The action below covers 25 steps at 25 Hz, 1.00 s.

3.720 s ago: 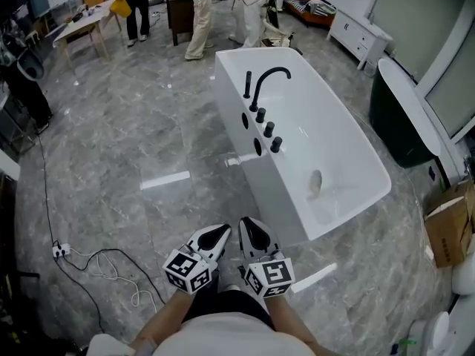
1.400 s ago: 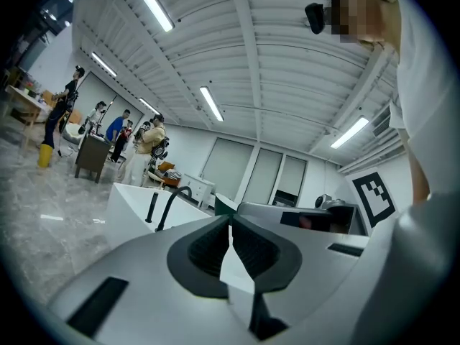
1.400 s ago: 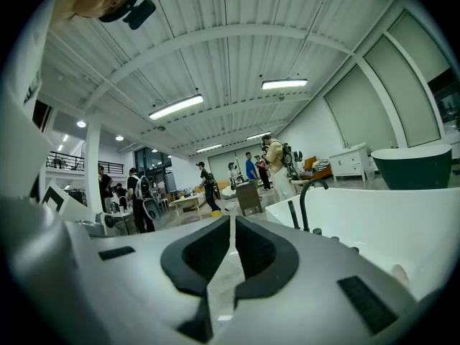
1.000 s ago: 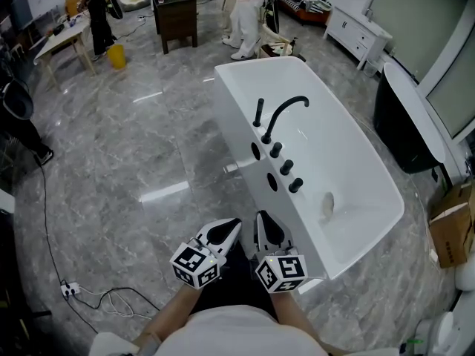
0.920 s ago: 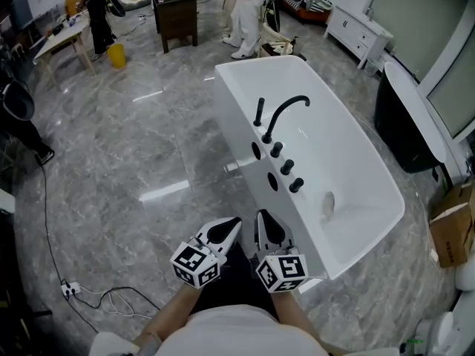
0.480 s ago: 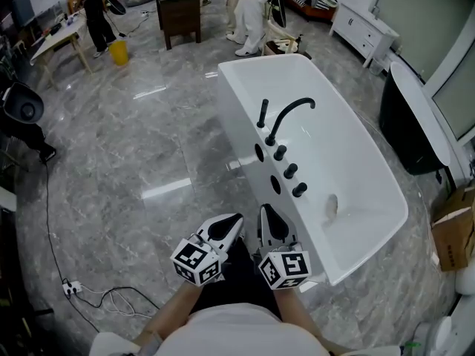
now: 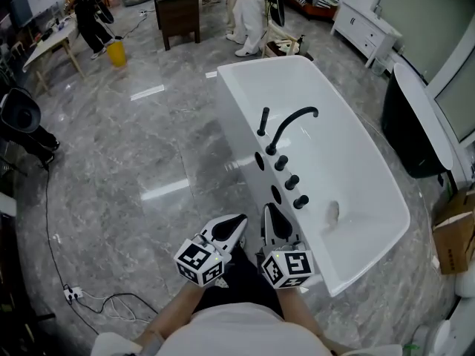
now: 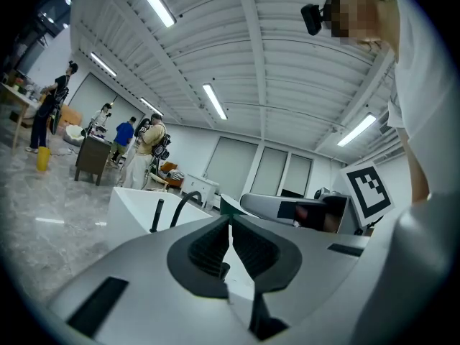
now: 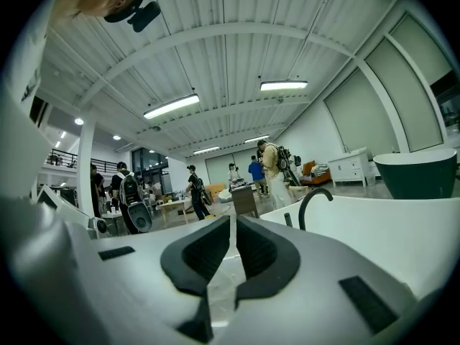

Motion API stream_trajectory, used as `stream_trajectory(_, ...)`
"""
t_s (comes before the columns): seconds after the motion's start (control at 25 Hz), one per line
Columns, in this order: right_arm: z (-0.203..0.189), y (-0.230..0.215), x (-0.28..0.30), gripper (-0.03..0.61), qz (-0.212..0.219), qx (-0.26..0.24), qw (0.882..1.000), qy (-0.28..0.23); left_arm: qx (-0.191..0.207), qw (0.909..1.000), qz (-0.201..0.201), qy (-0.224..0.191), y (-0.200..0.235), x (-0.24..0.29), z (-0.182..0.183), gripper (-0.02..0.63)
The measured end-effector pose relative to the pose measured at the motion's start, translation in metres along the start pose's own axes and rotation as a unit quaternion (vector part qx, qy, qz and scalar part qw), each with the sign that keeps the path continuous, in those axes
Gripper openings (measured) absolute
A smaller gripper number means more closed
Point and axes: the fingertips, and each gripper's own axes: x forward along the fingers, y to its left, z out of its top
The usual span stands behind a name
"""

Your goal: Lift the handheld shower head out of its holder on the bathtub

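The white bathtub (image 7: 349, 162) stands ahead and to the right in the head view. On its near rim the black handheld shower head (image 7: 263, 121) stands upright in its holder, beside the arched black spout (image 7: 293, 121) and three black knobs (image 7: 292, 182). My left gripper (image 7: 236, 221) and right gripper (image 7: 269, 211) are side by side, level, short of the rim and touching nothing. Both are shut with nothing between the jaws. The shower head (image 8: 156, 214) appears small and far beyond my left gripper (image 8: 229, 225). In the right gripper view it (image 9: 288, 220) stands past my right gripper (image 9: 233, 221).
Grey marble floor surrounds the tub. A dark tub (image 7: 412, 117) and a cardboard box (image 7: 453, 232) are at the right. Several people (image 7: 249, 6), a dark wooden table (image 7: 178, 13) and a white cabinet (image 7: 364, 24) stand at the back. A cable (image 7: 74, 294) lies lower left.
The tub and its fittings have come closer and lower in the head view as I walk toward them. Both grippers moved forward together and stayed shut.
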Motion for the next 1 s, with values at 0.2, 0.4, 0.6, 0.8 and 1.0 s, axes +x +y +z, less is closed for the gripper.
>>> stream_trajectory(0.2, 0.009, -0.016, 0.033, 0.023, -0.004, -0.001, 1.0, -0.001, 0.002, 1.0, -0.007, 0.002, 0.023, 0.028, 0.012, 0.02)
stream_trajectory(0.4, 0.021, -0.029, 0.062, 0.023, -0.007, 0.001, 1.0, -0.011, 0.005, 0.9999, -0.01, 0.0, 0.043, 0.052, 0.026, 0.02)
stream_trajectory(0.6, 0.032, -0.037, 0.089, 0.023, -0.007, 0.001, 1.0, -0.012, 0.007, 1.0, -0.007, 0.0, 0.062, 0.069, 0.041, 0.02)
stream_trajectory(0.8, 0.039, -0.044, 0.115, 0.023, -0.001, 0.004, 1.0, -0.015, 0.005, 1.0, -0.002, -0.003, 0.081, 0.086, 0.052, 0.02)
stream_trajectory(1.0, 0.043, -0.055, 0.142, 0.023, 0.006, 0.008, 1.0, -0.017, 0.003, 1.0, -0.005, -0.004, 0.097, 0.107, 0.058, 0.02)
